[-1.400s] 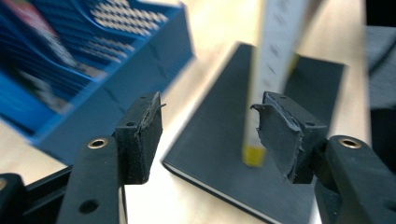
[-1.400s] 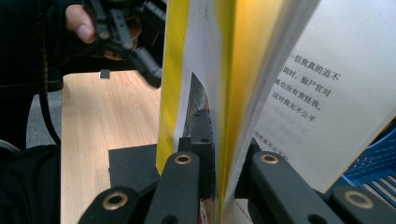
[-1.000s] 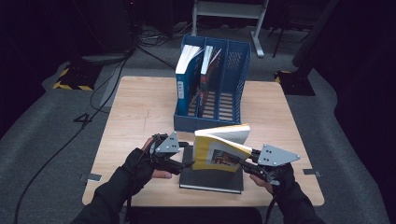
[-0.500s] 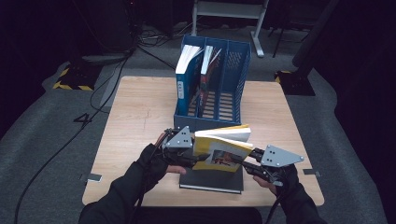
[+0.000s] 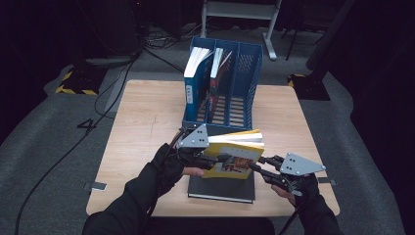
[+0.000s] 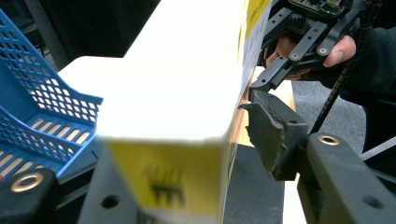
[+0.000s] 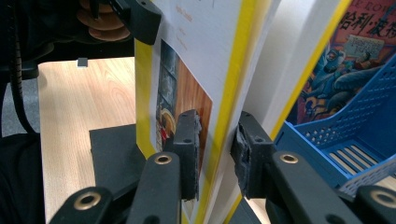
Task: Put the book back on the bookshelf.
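left tool: my left tool (image 5: 208, 157) has just been closing on the spine end of the yellow book (image 5: 234, 152); in the left gripper view the book (image 6: 187, 116) sits between the jaws, but I cannot tell whether both pads press on it.
book, place: it is raised off the tabletop (image 5: 142, 122) near the front edge, above a black book (image 5: 220, 188) lying flat, just in front of the blue file rack (image 5: 225, 83).
book, handling: I judge it a thick paperback, fairly heavy, with soft covers and a page block that can fan or sag if gripped by a cover alone.
book, hold: best taken across the full thickness near the spine, one tool at each end.
book, look: yellow borders, a picture panel in browns on the cover, pale page edges.
right tool: my right tool (image 5: 259, 169) has just been opening; in the right gripper view its jaws bracket the front cover (image 7: 187, 93), the right pad standing apart from it.
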{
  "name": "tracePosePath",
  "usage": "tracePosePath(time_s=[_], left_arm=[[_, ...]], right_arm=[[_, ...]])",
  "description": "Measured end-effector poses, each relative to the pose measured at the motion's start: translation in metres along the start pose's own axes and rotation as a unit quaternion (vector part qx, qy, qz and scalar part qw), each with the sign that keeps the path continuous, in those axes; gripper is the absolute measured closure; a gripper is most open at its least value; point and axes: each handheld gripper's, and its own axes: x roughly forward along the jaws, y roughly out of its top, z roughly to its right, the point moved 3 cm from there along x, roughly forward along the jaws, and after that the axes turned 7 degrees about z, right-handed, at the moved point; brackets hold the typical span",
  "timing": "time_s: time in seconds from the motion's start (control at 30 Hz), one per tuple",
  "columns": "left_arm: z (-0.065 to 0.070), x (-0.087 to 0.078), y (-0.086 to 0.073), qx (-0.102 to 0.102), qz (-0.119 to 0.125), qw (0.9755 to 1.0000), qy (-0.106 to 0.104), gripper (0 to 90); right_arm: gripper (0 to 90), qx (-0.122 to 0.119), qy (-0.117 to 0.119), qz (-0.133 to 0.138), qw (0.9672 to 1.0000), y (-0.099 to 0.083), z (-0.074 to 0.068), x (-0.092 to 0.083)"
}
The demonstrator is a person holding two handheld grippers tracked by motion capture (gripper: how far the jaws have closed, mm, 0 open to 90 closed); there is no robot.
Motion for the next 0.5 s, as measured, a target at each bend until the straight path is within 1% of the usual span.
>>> tracePosePath(time_s=[0.07, 0.13, 0.17, 0.37, 0.43, 0.5], left_arm=[[-0.001, 0.001, 0.003, -0.002, 0.003, 1.0, 0.0, 53.8], [-0.002, 0.0, 0.005, -0.008, 0.01, 0.9999, -0.009, 54.9], [-0.002, 0.001, 0.007, -0.012, 0.012, 0.9998, -0.007, 55.7], [-0.004, 0.004, 0.014, -0.011, 0.013, 0.9998, -0.011, 59.7], [-0.005, 0.005, 0.015, -0.006, 0.009, 0.9999, -0.008, 62.4], [-0.005, 0.005, 0.015, -0.009, 0.01, 0.9999, -0.007, 63.7]], right_arm=[[71.1, 0.001, -0.005, -0.003, 1.0, -0.001, 0.001, -0.001], [70.7, 0.003, -0.007, -0.003, 1.0, -0.003, 0.002, -0.002], [70.3, 0.002, -0.009, -0.004, 0.9999, -0.003, 0.003, -0.003], [67.4, 0.007, -0.012, -0.014, 0.9998, -0.009, 0.004, -0.003], [65.9, 0.009, -0.014, -0.02, 0.9997, -0.011, 0.004, -0.003], [65.0, 0.009, -0.016, -0.021, 0.9996, -0.012, 0.004, -0.003]])
